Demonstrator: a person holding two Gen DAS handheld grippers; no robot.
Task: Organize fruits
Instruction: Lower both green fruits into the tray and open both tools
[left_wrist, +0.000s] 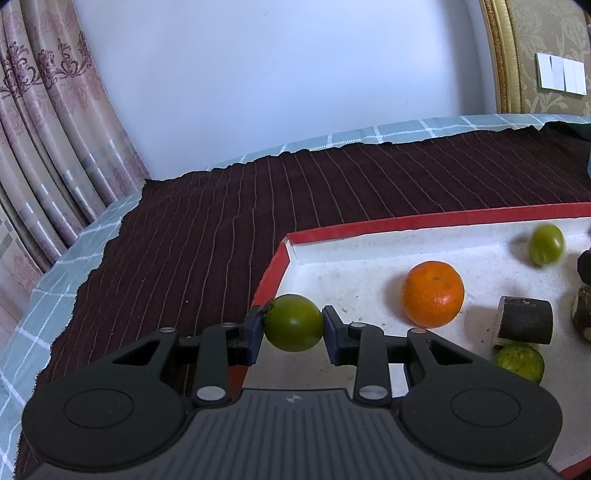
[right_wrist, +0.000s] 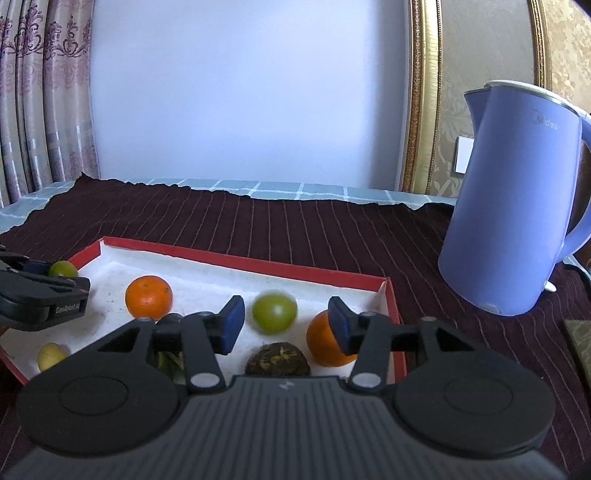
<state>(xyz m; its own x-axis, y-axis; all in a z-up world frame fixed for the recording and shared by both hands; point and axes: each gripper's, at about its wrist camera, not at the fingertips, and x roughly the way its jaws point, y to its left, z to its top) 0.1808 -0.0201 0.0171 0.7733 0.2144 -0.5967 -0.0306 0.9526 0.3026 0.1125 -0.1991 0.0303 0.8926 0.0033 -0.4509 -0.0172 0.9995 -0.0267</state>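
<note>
Two green fruits matter at this moment. First green fruit (left_wrist: 293, 322): round, smooth, dark olive-green skin with a small dark stem stub on its left side. It sits pinched between the blue fingers (left_wrist: 255, 332) of the left gripper (left_wrist: 293, 325), one pad pressed on each flank, over the left rim of the tray (left_wrist: 273, 269), close to its far-left corner. Tray: shallow, red rim, white speckled floor, resting on a dark striped cloth (left_wrist: 221, 229) that covers the worktop.

Second green fruit (right_wrist: 275, 311): lighter yellow-green, round, blurred in both views. It lies in the gap between the spread fingers (right_wrist: 232, 325) of the right gripper (right_wrist: 286, 325), with clear space on each side, neither pad touching it. It is in the tray toward the far edge, right of centre.

Other contents of the tray:
- orange (right_wrist: 149, 297), bright and glossy, near the far-left part of the floor, well apart from the held fruit;
- second orange (right_wrist: 325, 343), partly behind the right finger, near the right rim;
- dark round lump (right_wrist: 277, 358) with yellowish flecks, at the near edge, just below the loose green fruit;
- small yellow fruit (right_wrist: 50, 355) at the near-left corner;
- dark cylinder piece (left_wrist: 524, 319) with a pale cut end, lying on its side, and a mottled green fruit (left_wrist: 519, 363) just in front of it.

Blue kettle (right_wrist: 517, 199) stands upright on the cloth beyond the tray's right rim.
</note>
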